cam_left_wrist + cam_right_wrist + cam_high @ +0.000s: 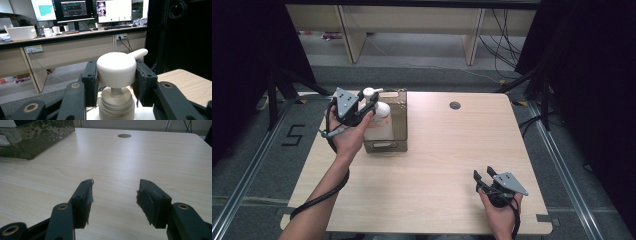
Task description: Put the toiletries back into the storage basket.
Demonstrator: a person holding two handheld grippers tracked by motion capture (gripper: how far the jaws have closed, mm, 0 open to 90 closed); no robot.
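Left gripper [116,82] clamped on pump head [116,69] of white pump bottle [379,122], standing inside clear bin [401,131]. Lift straight, clear of walls. Right gripper [113,200] apart, empty, on table [437,150].

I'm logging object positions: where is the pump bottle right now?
In the high view, the pump bottle stands in the clear bin at the table's far left, its pump head clamped by the left gripper.
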